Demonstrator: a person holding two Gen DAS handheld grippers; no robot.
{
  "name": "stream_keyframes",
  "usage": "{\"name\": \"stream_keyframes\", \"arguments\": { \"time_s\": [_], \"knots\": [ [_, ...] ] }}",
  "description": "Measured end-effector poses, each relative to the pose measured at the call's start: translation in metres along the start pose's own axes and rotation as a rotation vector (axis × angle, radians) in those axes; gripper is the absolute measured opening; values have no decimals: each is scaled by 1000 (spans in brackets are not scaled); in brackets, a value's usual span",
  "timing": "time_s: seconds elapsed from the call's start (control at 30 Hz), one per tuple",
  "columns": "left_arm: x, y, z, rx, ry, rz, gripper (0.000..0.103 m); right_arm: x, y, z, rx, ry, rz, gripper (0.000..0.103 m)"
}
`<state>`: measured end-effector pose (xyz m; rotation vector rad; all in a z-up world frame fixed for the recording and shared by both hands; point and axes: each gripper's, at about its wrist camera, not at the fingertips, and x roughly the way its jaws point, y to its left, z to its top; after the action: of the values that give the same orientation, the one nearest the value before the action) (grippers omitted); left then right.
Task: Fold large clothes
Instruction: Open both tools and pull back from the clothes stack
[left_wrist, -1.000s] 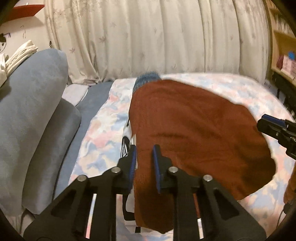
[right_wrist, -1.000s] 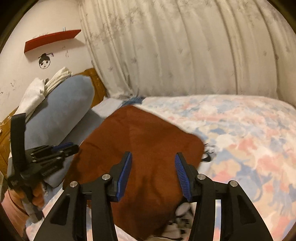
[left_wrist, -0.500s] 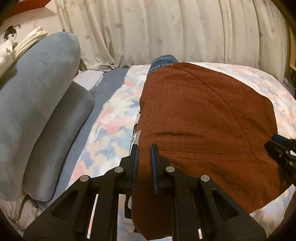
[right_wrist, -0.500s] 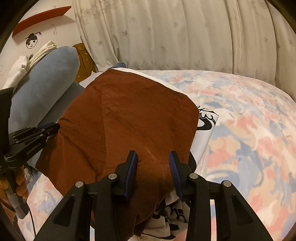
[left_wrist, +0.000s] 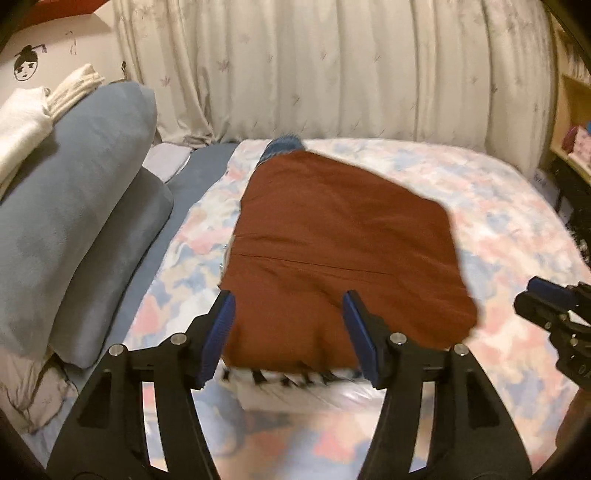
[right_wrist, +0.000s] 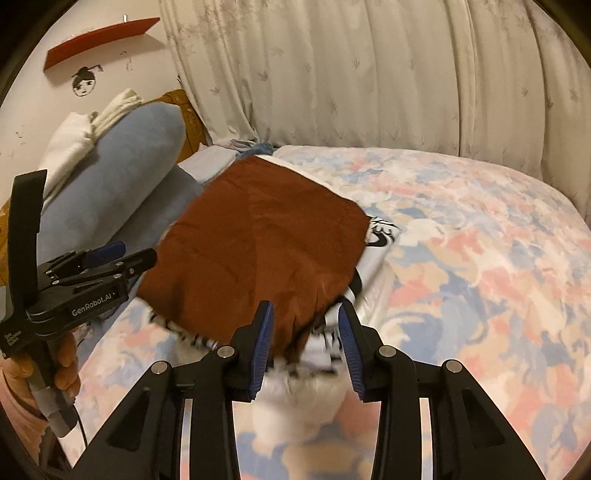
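now, compared with a second ago: the left gripper (left_wrist: 288, 332), black two-finger tool with blue pads, then pinched on the near edge of the rust-brown cloth garment (left_wrist: 343, 254), has just been opening; its jaws stand spread, pads clear of the fabric, the garment's near hem seen between and beyond them. the right gripper (right_wrist: 304, 347), same make, has been narrowing its gap; half a second ago the brown edge sat between its pads, and the pads still stand partly apart, with the brown edge and white-and-black printed fabric (right_wrist: 317, 350) blurred between them; whether they press on it cannot be told. both views have drawn back from the garment since half a second ago.

item, task thing: rust-brown garment, folded to a rough rectangle, lying flat on the floral pastel bedspread (left_wrist: 517, 221), atop a white cloth with black print (right_wrist: 380, 236) that shows at its near and right edges. a blue denim piece (left_wrist: 284, 146) pokes out at the far end.

item, pose: both grippers point forward and downward over the near edge of the bed. in the right wrist view the left gripper (right_wrist: 122, 258) is at the left, held by a hand (right_wrist: 62, 369) on its handle, beside the garment's left edge. in the left wrist view the right gripper (left_wrist: 543, 295) enters from the right, apart from the garment.

item, surroundings: grey-blue bolster cushions (left_wrist: 74, 221) at the left, folded cream towels (left_wrist: 29, 125) on them, pale patterned curtain (left_wrist: 332, 66) behind.
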<state>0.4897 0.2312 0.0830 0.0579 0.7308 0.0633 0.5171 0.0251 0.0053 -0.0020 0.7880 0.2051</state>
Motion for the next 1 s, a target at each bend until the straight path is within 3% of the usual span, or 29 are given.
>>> {"name": "stream_keyframes", "arguments": {
  "time_s": [0.2, 0.33, 0.4, 0.67, 0.77, 0.87, 1.0],
  "knots": [
    [-79, -31, -26, -15, -15, -43, 66, -100, -5, -27, -30, -11, -18, 39],
    [-131, -61, -54, -2, -35, -69, 72, -166, -15, -58, -36, -25, -51, 61],
    [-155, -76, -68, 3, -37, -85, 77, -197, -18, -75, -35, -26, -57, 64],
    [-239, -131, -154, -48, -42, -167, 82, -299, -46, -174, -23, -8, -155, 75],
    [-257, -150, -196, -56, -23, -164, 82, -331, -56, -215, -32, -11, -197, 76],
    [-270, -172, -237, -30, -7, -114, 82, -366, -65, -260, -18, -8, -219, 80],
    [-285, -195, -282, -38, 29, -138, 82, -401, -63, -310, -39, -18, -260, 82]
  ]
}}
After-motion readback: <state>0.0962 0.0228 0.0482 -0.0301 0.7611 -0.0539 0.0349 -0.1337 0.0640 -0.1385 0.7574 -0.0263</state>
